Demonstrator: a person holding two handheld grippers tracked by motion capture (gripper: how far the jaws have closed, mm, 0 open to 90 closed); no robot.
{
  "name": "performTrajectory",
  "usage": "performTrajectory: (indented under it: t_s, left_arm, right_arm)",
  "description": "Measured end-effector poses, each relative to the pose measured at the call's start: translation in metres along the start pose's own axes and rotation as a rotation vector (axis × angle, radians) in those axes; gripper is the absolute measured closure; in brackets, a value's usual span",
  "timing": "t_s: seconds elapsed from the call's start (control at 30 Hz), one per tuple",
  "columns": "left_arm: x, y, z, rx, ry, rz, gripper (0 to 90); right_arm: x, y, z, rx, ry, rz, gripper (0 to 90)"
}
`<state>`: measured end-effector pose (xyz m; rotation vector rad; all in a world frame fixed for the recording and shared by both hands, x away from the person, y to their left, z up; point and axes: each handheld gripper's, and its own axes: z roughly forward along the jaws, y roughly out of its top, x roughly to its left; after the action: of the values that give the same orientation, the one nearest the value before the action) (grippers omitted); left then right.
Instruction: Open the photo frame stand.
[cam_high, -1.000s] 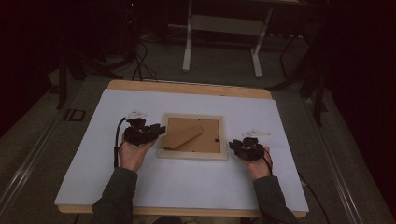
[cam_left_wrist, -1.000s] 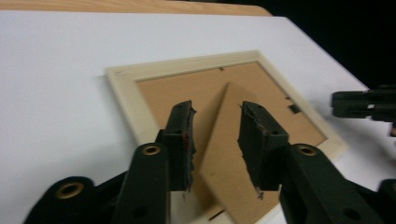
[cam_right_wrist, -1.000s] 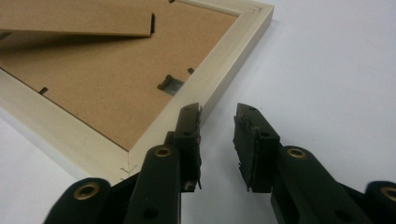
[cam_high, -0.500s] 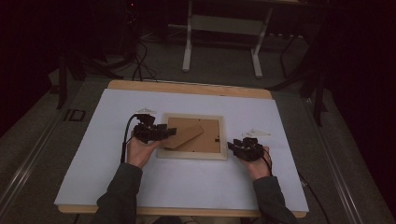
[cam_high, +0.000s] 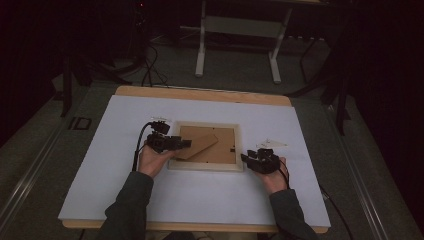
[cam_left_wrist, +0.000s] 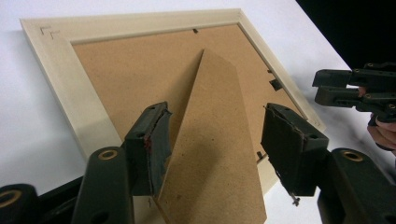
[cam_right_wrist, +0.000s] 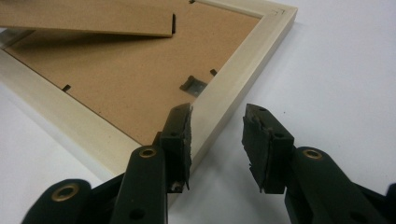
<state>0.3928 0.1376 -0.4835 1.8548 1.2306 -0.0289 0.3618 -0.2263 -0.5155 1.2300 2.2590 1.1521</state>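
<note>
White tabletop (cam_high: 200, 200), picture frame (cam_high: 206, 166) laid face down with backing board (cam_high: 220, 150) seated inside, left gripper (cam_left_wrist: 215, 140) spread around easel stand (cam_left_wrist: 215, 154), just opened, right gripper (cam_right_wrist: 215, 140) spread at frame's edge, just opened.

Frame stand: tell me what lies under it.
Under the raised stand lies the frame's brown backing board, in the stand's shadow. The left hand-held gripper straddles the stand with open jaws. The strip of board directly beneath the stand is covered.

White table cover (cam_high: 200, 200) on wooden table (cam_high: 200, 93); metal stand (cam_high: 240, 30) behind; cables on floor (cam_high: 150, 75)
</note>
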Motion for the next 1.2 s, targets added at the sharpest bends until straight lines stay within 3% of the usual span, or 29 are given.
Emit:
performTrajectory:
  t_s: [0.37,0.57,0.83,1.2]
  left_arm:
    - [0.007,-0.001,0.014,0.045,-0.011,-0.017,42.0]
    - [0.015,-0.002,0.024,0.077,-0.061,-0.06,42.8]
    - [0.015,-0.001,0.027,0.092,-0.069,-0.053,47.1]
    - [0.016,-0.001,0.033,0.124,-0.121,-0.065,50.8]
  right_arm:
    - [0.001,0.0,0.001,0.004,0.007,-0.006,60.7]
    - [0.001,0.0,0.0,-0.002,0.009,-0.005,60.2]
    - [0.001,0.0,-0.001,-0.003,0.012,-0.004,59.7]
    - [0.001,0.0,0.0,-0.002,0.016,-0.006,59.3]
